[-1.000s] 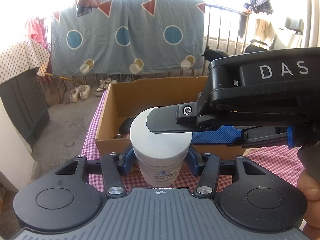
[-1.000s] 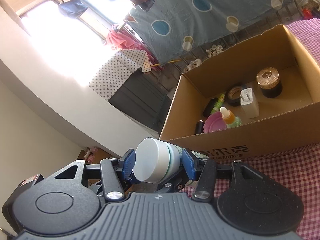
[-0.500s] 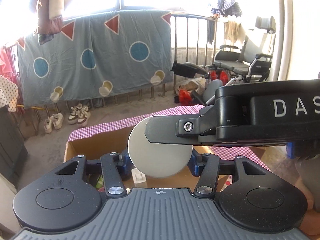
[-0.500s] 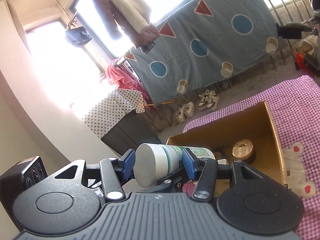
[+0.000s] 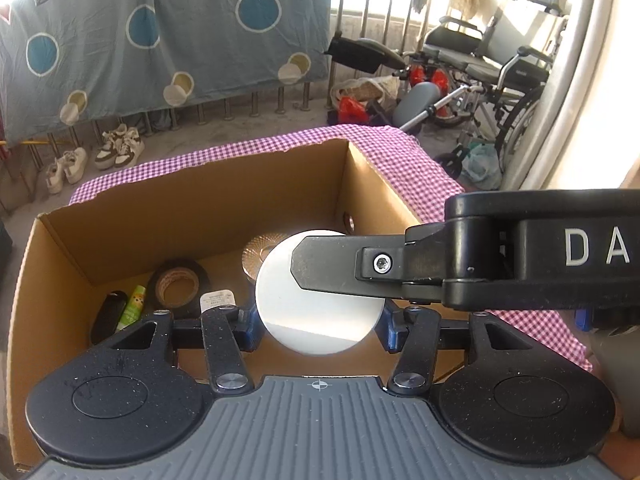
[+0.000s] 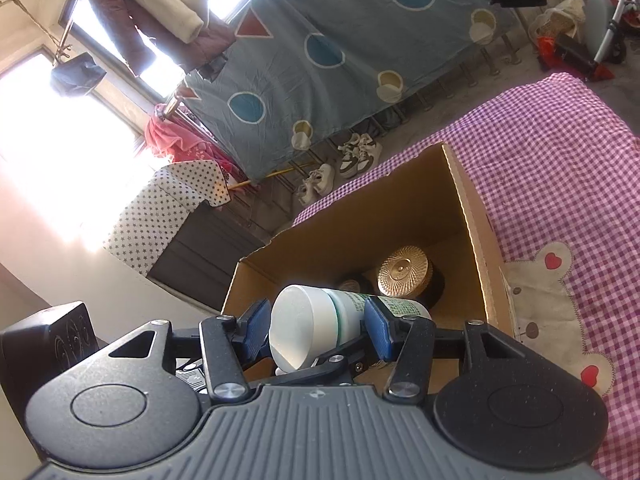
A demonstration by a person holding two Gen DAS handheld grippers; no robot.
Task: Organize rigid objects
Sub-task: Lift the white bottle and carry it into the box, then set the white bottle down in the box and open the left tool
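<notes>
1. Jar (image 5: 320,312), white-capped with a green-printed label, sits clamped between both claws at once. The left gripper (image 5: 318,326) has its blue pads part-closed on the jar's sides, cap end facing the camera. The right gripper (image 6: 318,326) pinches it at the cap and shoulder, the jar lying sideways across that claw.

2. To the left of the left claw, down inside the cardboard box (image 5: 192,216), lie a dark oblong item (image 5: 107,316), a small green tube (image 5: 134,306) and a roll of tape (image 5: 178,290).

3. Straight ahead of both claws and just beyond the jar stands a dark jar with a gold ribbed lid (image 6: 404,276).

4. To the right of the claws spreads the purple checked cloth (image 6: 560,168), with the box's right wall between it and the jar.

5. What has changed: a second ago the jar hung in front of the box's near wall, at rim height. Now both claws have carried it over the rim, and the left view looks down into the box floor.

6. Meaning for the task: the carry looks nearly finished. What likely remains is lowering the jar onto the bare floor patch near the gold lid and releasing both grips without knocking that lid.
</notes>
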